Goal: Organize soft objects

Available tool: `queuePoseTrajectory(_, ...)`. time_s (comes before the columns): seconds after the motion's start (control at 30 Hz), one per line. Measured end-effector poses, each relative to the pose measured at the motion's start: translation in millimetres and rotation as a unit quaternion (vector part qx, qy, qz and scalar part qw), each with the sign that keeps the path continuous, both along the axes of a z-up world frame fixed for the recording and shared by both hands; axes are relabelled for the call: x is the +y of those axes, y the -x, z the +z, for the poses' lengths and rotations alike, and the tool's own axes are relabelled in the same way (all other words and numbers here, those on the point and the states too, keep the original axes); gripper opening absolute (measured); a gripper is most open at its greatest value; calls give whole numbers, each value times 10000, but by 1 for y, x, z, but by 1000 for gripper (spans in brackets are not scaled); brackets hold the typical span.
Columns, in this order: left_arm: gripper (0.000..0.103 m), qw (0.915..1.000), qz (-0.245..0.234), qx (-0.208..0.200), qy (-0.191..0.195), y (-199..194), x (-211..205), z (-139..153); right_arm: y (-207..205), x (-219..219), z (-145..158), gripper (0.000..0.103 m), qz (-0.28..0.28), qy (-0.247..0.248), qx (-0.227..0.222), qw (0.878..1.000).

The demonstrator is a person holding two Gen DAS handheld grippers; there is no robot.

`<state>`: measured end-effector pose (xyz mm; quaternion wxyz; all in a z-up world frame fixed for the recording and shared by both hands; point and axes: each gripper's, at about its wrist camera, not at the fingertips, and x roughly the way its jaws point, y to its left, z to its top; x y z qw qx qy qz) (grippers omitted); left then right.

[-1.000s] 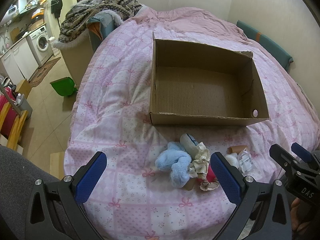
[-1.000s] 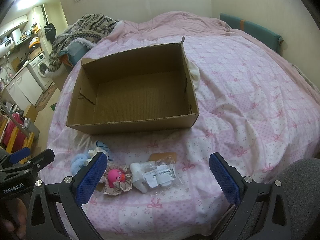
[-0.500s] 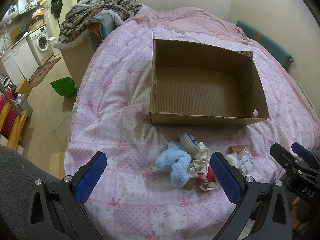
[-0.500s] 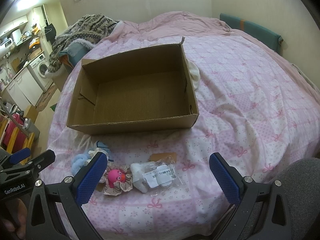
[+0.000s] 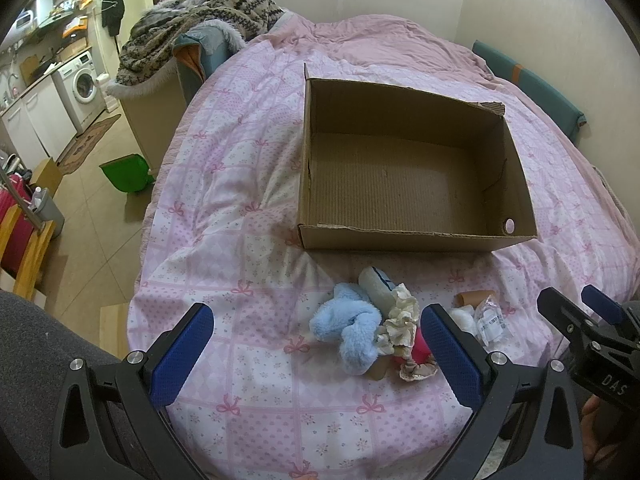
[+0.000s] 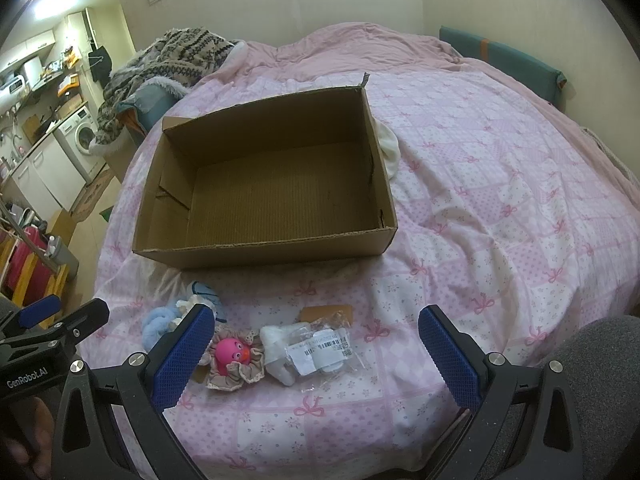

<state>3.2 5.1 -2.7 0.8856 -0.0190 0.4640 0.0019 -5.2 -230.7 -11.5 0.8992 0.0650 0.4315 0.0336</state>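
A pink quilt [image 6: 500,208] with little bows covers the bed, and the cardboard box [image 6: 264,248] sits in the middle of it, open side up and nothing inside — my guess is it is there to take the soft things. They lie in a loose row on the quilt just in front of the box's near wall, within easy reach of both my tools. My left gripper [image 5: 316,354] hangs wide open and empty above the blue fluffy toy [image 5: 348,326], which curls in a bend, its long side running toward me and slightly right. A frilly cream cloth [image 5: 400,320] touches it. My right gripper [image 6: 316,354] is spread wide too, holding nothing, over the pink octopus toy [image 6: 232,354] — face up, frills flat around it — and the plastic packet [image 6: 320,354] just beside, which lies lengthwise left to right with its label up. Nothing is boxed yet — I'd say I'm lining up first picks.
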Motion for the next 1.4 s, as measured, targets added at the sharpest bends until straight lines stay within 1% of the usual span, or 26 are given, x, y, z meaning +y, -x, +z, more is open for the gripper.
queuePoseTrajectory(0.23,103,10000,11,19,-5,0,-1,0,0,-1,-1,103,-4,-21,26,10000)
queuePoseTrajectory(0.4,103,9998,88,146,-36,-6,1,-1,-9,-14,7,103,110,-466,276,9985)
queuePoseTrajectory(0.5,103,9995,232,197,-31,-10,7,-3,-24,-26,14,103,141,-610,426,9971)
queuePoseTrajectory(0.57,103,9992,283,289,7,-12,9,-6,-37,-37,13,103,106,-827,713,9940)
queuePoseTrajectory(0.63,103,9989,306,351,13,-13,12,-9,-50,-45,2,103,81,-1038,1194,9874)
queuePoseTrajectory(0.67,103,9988,320,372,14,-13,12,-10,-56,-47,-6,103,102,-1130,1455,9828)
queuePoseTrajectory(0.73,103,9985,358,414,36,-14,15,-11,-64,-44,-27,103,227,-1374,1995,9699)
queuePoseTrajectory(0.77,103,9983,374,436,49,-14,16,-11,-66,-40,-39,103,273,-1407,2233,9642)
queuePoseTrajectory(0.8,103,9982,391,460,64,-15,17,-12,-67,-34,-51,101,323,-1333,2471,9592)
queuePoseTrajectory(0.83,103,9980,405,481,78,-16,18,-13,-68,-28,-61,95,395,-1228,2617,9565)
queuePoseTrajectory(0.93,103,9975,430,549,123,-17,21,-15,-67,-8,-88,93,558,-680,2813,9556)
queuePoseTrajectory(0.97,103,9973,439,575,141,-18,22,-16,-68,-5,-95,88,566,-558,2836,9556)
queuePoseTrajectory(1.0,103,9970,455,600,158,-18,24,-17,-68,-3,-101,80,561,-541,2911,9535)
queuePoseTrajectory(1.03,103,9967,478,627,172,-19,25,-18,-69,-1,-106,76,554,-565,2975,9514)
queuePoseTrajectory(1.07,103,9964,508,657,192,-19,26,-19,-69,1,-109,69,560,-554,2987,9511)
queuePoseTrajectory(1.1,103,9960,535,689,214,-20,28,-20,-69,2,-112,59,584,-496,2985,9513)
queuePoseTrajectory(1.13,103,9956,560,717,233,-21,29,-21,-68,2,-113,53,578,-465,3017,9505)
queuePoseTrajectory(1.17,103,9951,586,748,256,-22,30,-22,-68,1,-115,39,562,-467,3048,9496)
queuePoseTrajectory(1.23,103,9945,606,798,296,-22,31,-23,-65,2,-119,29,598,-486,3058,9490)
queuePoseTrajectory(1.27,103,9945,605,805,301,-22,31,-24,-63,0,-117,25,593,-437,3031,9501)
queuePoseTrajectory(1.33,103,9945,605,800,291,-22,31,-24,-58,-6,-111,25,564,-455,2921,9536)
queuePoseTrajectory(1.4,103,9944,616,803,298,-22,32,-24,-50,-14,-100,25,517,-613,2736,9585)
